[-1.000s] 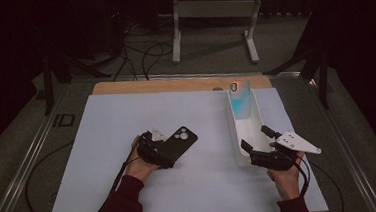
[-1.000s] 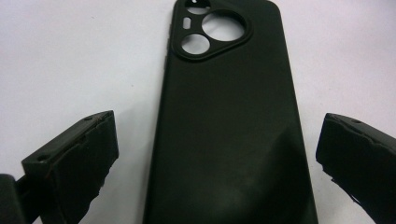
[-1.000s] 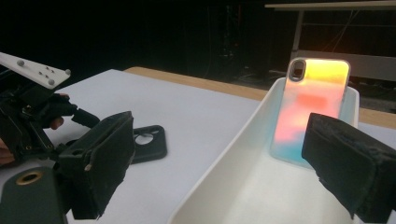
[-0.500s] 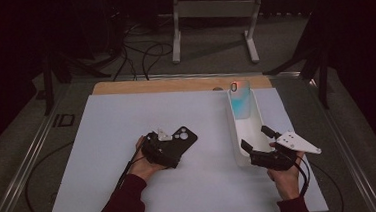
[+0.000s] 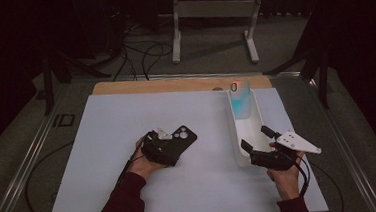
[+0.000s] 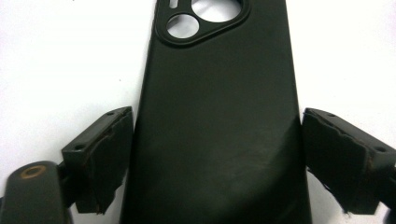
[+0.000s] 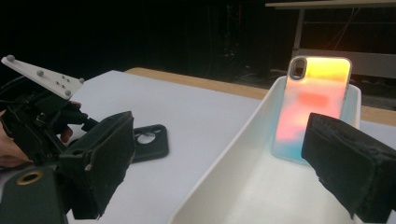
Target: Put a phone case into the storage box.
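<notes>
left gripper (image 5: 166, 146): jaws apart around black case (image 6: 219, 126), not clamped | black case: flat on mat, left of tray (image 5: 243, 154) | right gripper (image 5: 260, 143): jaws apart astride near end of tray | risk: uneven closing can push the thin case sideways

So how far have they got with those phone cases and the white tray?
One colourful phone case already stands leaning against the far end of the white tray. In hand: the left gripper sits open around the black phone case, which lies flat on the white table, its jaws either side, not yet closed. The right gripper, open, waits at the tray's near end. Probably left: grasping the black case and putting it in the tray.
</notes>
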